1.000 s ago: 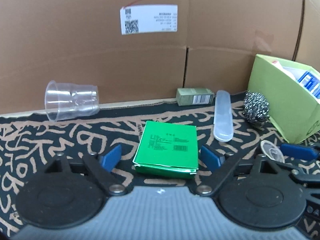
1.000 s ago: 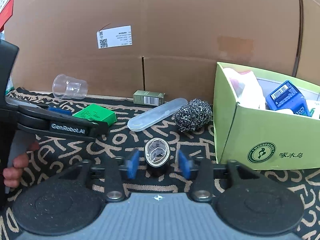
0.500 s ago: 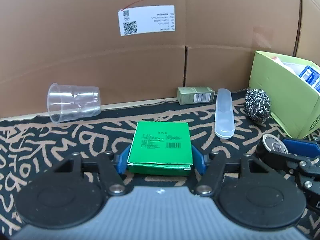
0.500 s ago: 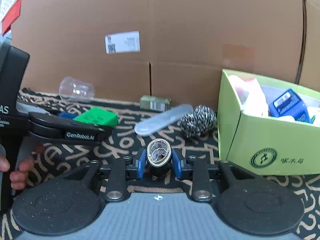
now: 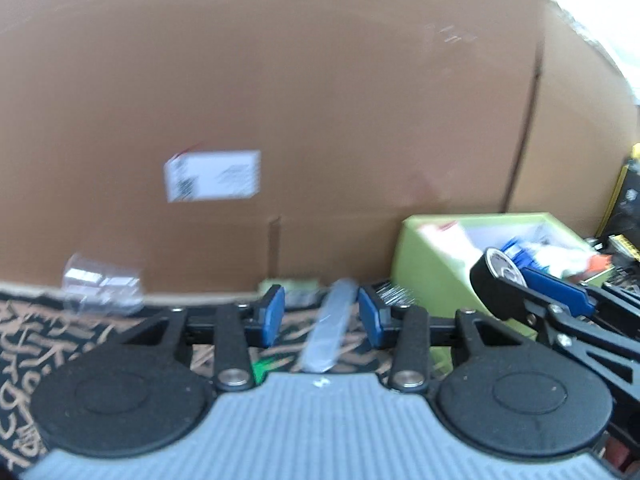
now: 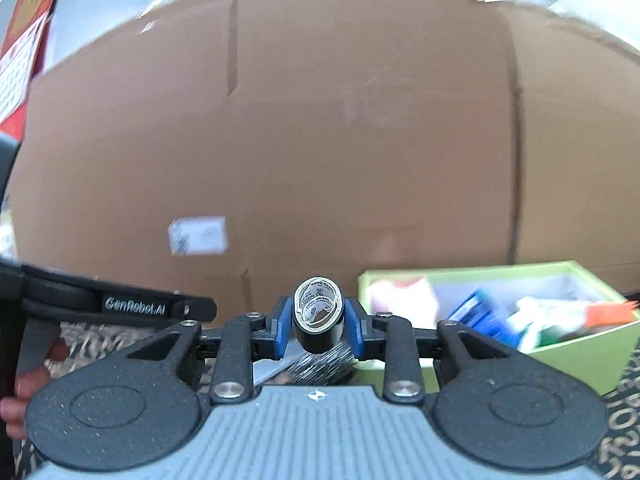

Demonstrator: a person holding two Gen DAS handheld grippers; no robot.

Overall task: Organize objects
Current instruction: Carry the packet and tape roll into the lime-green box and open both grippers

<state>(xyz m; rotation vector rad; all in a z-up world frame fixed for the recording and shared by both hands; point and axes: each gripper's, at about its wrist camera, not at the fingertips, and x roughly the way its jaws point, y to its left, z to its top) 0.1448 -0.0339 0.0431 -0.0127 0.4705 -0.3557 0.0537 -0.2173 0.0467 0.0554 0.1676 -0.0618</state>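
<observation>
– What is found ahead?
– The way is closed by the cardboard wall (image 6: 320, 140); the right side is blocked by the filled green box (image 6: 592, 346).
– And lower down?
– A steel scourer (image 6: 324, 364) is met.

Each hand-held gripper is built alike. The left gripper (image 5: 320, 316) has a pale grey ribbed body at six o'clock in its own view, flanked by two round matte black discs with a faint inner ring. From the discs, flat black link arms run toward twelve o'clock, pinned by bright silver round-headed screws, and end in blue rectangular finger pads (image 5: 271, 314). A small white mark sits at the ribbed body's top edge. The right gripper (image 6: 318, 324) shows the same parts. At nine o'clock there, the left gripper's black side bar carries white "GenRobot.AI" lettering.
</observation>
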